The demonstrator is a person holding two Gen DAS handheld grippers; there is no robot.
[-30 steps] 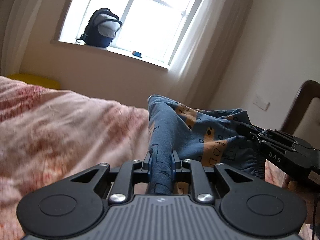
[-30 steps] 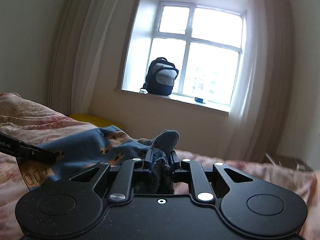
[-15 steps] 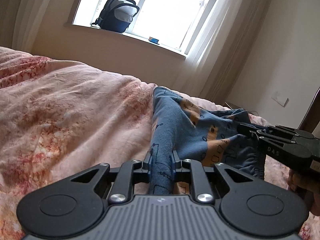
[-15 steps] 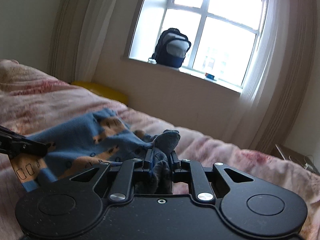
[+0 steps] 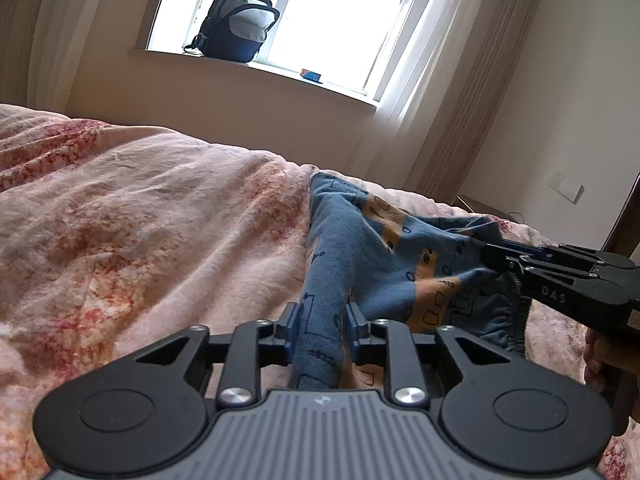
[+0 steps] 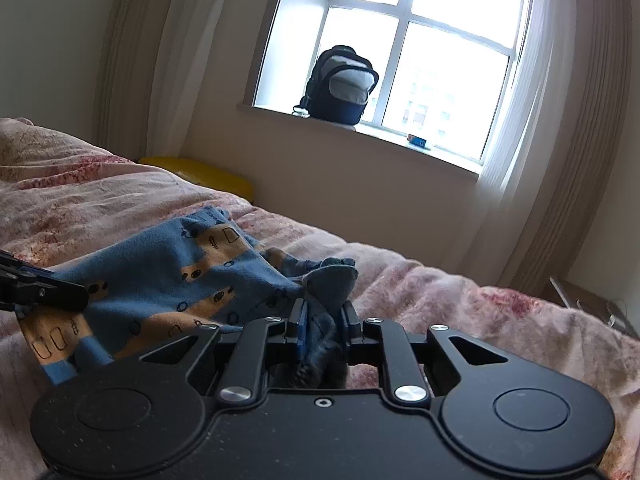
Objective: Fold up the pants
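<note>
Left tongs (image 5: 320, 322): matte black frame, two round raised discs at the near corners, grey ribbed plate between them with a tiny logo. Silver screw heads gleam on the angled link bars, and blue pads line the short fingers (image 5: 294, 320). Right tongs (image 6: 322, 326): same black build, dust-speckled flat plate, one small ringed hole at centre. From the left wrist view, white letters "DAS" show on its side.

Both cameras sit low over the bed (image 5: 140, 216), just behind their own fingers, facing the window (image 6: 432, 52) wall. Both views share the backpack (image 5: 236, 24) on the sill and the blue pants (image 6: 160, 264), seen close.
</note>
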